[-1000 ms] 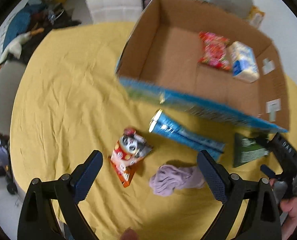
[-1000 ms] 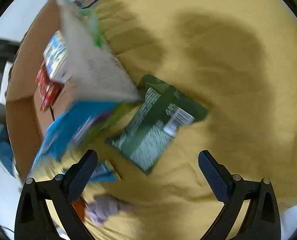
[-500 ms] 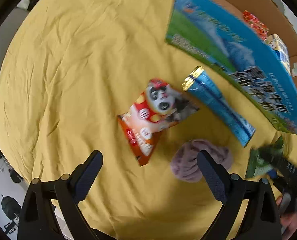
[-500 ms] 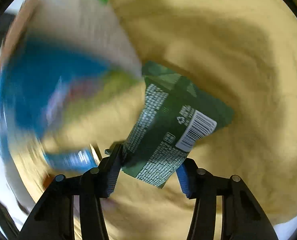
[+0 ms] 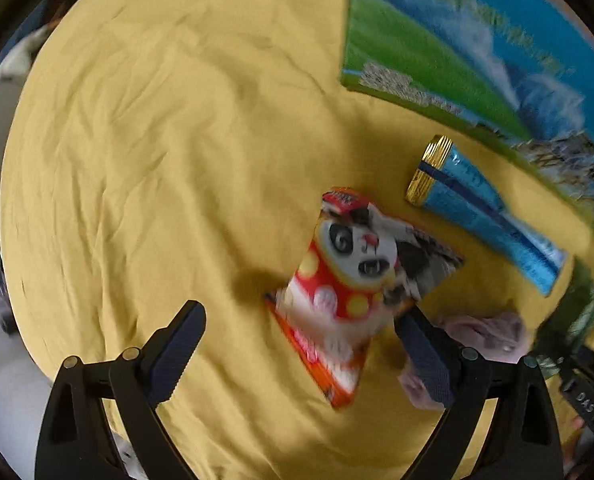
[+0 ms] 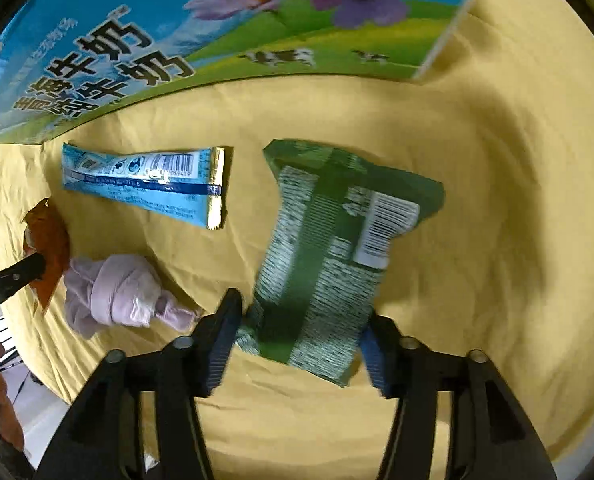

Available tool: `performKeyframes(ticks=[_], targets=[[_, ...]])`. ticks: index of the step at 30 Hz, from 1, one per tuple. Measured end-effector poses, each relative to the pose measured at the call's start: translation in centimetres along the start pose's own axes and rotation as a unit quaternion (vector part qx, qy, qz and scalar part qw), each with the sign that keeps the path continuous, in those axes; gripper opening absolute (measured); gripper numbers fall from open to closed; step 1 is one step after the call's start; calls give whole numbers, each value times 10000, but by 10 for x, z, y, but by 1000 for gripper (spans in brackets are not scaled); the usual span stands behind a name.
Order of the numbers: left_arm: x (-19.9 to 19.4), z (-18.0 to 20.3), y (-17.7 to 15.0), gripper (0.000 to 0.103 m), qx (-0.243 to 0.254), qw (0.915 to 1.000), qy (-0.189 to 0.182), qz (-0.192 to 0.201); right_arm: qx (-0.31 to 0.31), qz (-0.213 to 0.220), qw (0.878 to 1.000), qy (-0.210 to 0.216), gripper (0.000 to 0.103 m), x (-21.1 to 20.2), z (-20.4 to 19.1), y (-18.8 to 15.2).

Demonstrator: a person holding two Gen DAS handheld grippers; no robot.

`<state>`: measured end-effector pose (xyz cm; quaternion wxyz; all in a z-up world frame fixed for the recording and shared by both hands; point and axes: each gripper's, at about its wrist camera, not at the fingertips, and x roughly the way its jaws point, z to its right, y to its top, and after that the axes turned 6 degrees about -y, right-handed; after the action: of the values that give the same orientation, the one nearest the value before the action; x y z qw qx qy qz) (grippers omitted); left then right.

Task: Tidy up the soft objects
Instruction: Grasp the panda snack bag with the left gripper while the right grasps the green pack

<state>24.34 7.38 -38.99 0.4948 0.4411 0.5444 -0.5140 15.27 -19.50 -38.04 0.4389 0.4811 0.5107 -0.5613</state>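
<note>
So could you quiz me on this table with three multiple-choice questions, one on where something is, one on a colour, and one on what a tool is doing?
1. What lies between the long blue packet and the panda packet?
A. a glass cup
B. a knotted lilac cloth
C. a spoon

2. What colour is the cloth covering the table?
A. yellow
B. white
C. red

3. What sits between the fingers of the right gripper?
A. nothing
B. the long blue packet
C. the green packet

Answers:
1 B, the right wrist view shows the lilac bundle below the blue packet, beside the orange packet edge.
2 A, both views show yellow fabric.
3 C, the green packet's lower end lies between the fingers as they open.
</note>
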Motion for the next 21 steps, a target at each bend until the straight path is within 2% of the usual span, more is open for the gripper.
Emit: performKeyframes(ticks=[2, 6, 7, 9, 14, 15, 17, 21], targets=[[12, 3, 5, 97, 174, 9997, 33, -149, -24, 40, 10000, -15, 61, 6, -9, 0], [21, 5, 7, 96, 195, 9990, -347, -207, -78, 97, 9999, 75, 60, 8, -21, -1], [20, 8, 4, 96, 195, 9983, -502, -239, -94, 84, 9998, 182, 60, 10, 0, -12], [20, 19, -2, 96, 281, 9980, -517, -223, -115, 78, 9990, 416, 60, 11, 6, -14], [13, 36, -15, 96, 363, 9958, -808, -224, 117, 244, 9983, 521, 61, 4, 17, -11], [11, 36, -15, 96, 406, 9945, -941, -217, 196, 217, 9978, 594, 61, 5, 20, -10], [7, 33, -15, 96, 482, 9945, -920, -117, 238, 222, 9974, 646, 61, 4, 26, -10], [1, 6, -14, 96, 179, 9935, -1119, -100, 276, 227, 9976, 597, 61, 3, 35, -3]])
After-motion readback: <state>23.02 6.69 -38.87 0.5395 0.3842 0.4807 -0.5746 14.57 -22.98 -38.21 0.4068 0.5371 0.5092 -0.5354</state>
